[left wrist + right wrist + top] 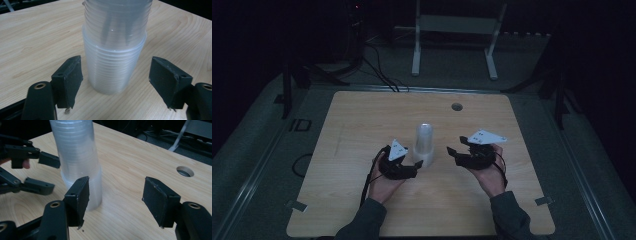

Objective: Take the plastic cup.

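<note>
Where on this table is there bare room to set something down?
The light wooden tabletop lies bare along its far edge, left of the round cable hole, and along the near edge between the person's sleeves. The middle is crowded: the stack of clear plastic cups stands between both hand-held grippers.

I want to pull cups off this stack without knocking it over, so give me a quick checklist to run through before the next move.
1. Stack of cups upright on the table: ok.
2. Left gripper open, jaws either side of the stack's base, pads not pressing: ok.
3. Right gripper open and holding nothing: ok.
4. Right gripper lined up on the stack: not ok, the stack sits off to its left jaw.
5. Cups loose enough to separate: cannot tell.
</note>
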Motion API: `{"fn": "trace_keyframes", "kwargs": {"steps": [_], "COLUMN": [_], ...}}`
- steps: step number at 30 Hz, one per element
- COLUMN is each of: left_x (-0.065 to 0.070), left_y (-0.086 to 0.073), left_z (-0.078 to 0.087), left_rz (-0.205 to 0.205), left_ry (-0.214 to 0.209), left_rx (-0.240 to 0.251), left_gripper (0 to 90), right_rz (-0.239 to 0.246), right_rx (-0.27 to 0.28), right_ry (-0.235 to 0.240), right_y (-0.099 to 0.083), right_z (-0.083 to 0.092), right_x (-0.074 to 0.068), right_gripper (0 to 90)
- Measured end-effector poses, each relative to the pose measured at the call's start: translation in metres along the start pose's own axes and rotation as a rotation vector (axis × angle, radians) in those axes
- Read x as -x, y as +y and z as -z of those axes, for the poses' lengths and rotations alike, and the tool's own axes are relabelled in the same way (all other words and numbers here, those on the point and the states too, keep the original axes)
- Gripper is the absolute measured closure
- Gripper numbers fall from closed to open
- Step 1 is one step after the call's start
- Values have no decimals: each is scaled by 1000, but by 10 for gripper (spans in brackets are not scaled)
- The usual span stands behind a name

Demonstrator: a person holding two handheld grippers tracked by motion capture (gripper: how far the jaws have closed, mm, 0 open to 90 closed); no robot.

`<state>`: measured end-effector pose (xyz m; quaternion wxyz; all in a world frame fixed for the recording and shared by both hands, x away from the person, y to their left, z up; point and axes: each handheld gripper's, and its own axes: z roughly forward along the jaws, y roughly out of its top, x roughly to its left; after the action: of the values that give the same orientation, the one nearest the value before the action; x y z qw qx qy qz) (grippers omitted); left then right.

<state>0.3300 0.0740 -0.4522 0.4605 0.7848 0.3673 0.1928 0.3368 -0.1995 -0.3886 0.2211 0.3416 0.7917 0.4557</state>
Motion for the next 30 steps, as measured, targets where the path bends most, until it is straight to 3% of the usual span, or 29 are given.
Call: {"fn": "trace_keyframes", "kwargs": {"steps": [5,22,30], "left_x": [0,2,4], "left_y": [3,6,7], "left_z": [-4,-19,-26], "left_rz": [13,-2,-17], "left_ry": [9,35,44], "left_rx": [11,13,12], "left_gripper": [224,189,189], "right_rz": [14,49,38], "right_rx": [3,5,11], "right_ry": [15,55,76], "right_y": [7,25,29], "right_z": [-5,-21,-27], "right_x": [-6,-19,-21], "right_gripper": [364,344,345]}}
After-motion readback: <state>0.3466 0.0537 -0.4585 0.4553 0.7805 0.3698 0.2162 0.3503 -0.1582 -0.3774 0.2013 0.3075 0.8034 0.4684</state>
